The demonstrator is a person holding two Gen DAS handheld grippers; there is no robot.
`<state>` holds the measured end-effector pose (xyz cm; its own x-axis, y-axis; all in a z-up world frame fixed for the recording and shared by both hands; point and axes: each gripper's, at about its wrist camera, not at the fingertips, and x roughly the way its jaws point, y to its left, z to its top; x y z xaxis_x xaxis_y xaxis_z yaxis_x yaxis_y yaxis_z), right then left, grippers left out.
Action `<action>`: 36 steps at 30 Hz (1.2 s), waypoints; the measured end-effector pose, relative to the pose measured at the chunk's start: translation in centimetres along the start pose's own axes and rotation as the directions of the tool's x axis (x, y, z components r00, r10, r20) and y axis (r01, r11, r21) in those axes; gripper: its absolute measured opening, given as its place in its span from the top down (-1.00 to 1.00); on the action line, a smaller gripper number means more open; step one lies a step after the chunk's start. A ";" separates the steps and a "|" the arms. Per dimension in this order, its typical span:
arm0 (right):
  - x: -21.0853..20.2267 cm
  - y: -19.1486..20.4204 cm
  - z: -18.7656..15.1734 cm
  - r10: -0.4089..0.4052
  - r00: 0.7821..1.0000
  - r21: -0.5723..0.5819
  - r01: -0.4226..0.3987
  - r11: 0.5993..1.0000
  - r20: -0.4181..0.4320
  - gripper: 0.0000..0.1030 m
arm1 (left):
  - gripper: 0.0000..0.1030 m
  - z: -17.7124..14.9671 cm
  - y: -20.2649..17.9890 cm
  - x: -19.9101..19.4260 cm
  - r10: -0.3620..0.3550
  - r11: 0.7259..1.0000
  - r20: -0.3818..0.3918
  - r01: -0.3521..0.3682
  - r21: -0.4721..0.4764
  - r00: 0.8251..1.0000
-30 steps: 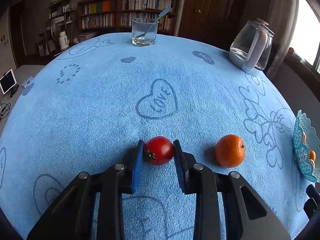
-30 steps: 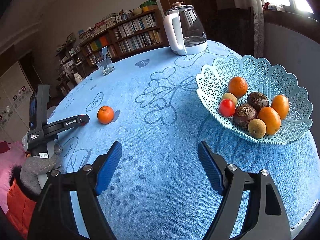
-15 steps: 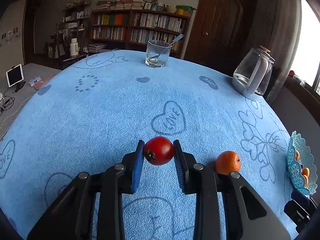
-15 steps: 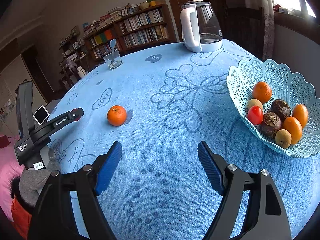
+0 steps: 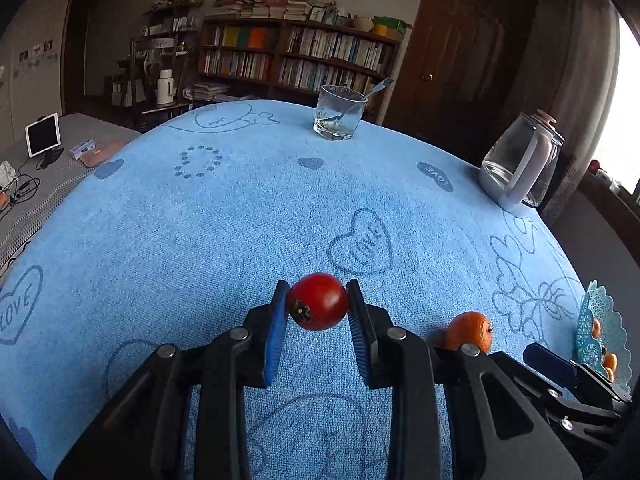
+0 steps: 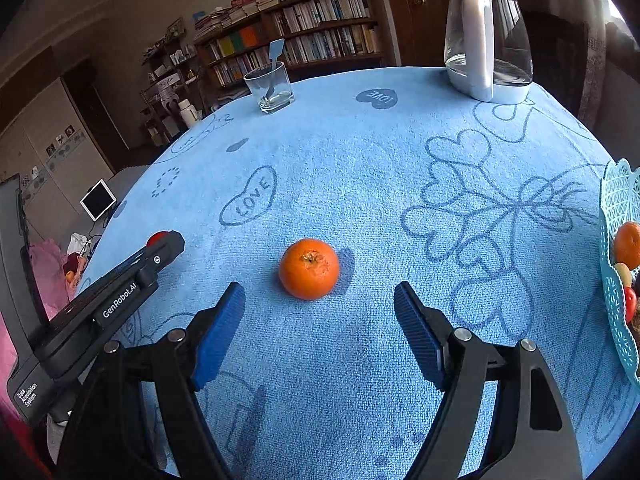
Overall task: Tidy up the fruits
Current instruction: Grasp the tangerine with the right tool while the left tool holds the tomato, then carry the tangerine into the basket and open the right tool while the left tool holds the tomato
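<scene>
While the left gripper clamps the tomato, the right gripper gapes before the orange; next, carrying both to the basket.

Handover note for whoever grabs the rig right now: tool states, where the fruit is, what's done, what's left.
Left tool: shut on the red tomato, held above the blue tablecloth.
Right tool: open, empty, aimed at the orange, which sits on the cloth just ahead of its fingers, untouched.
Teal fruit basket: at the right edge of the table, already holding several fruits.
Done: tomato picked up.
Left: carry the tomato to the basket, then grasp the orange and place it there too.
</scene>
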<state>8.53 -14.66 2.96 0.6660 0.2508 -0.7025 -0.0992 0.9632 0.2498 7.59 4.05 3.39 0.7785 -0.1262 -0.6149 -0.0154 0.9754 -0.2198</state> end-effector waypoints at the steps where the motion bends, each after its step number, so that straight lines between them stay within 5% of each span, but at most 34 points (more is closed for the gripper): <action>1: 0.4 0.3 0.1 -0.001 1.000 -0.007 0.001 1.000 -0.004 -0.46 | 0.43 0.0 0.1 0.0 0.002 1.000 -0.001 -0.002 -0.004 1.000; 15: 3.9 0.9 0.9 -0.043 0.998 -0.027 0.042 0.999 -0.051 0.21 | 0.43 -0.2 0.0 0.2 -0.004 1.000 -0.019 0.004 -0.006 1.000; 36: 0.4 0.1 0.1 -0.068 0.998 0.005 0.069 0.998 -0.008 0.22 | 0.43 -0.4 -1.1 -0.3 -0.009 0.999 0.001 0.009 0.048 1.000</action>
<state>8.90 -14.50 2.74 0.6652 0.1851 -0.7234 -0.0497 0.9776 0.2044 7.10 2.95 3.48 0.7792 -0.1353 -0.6120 0.0219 0.9817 -0.1891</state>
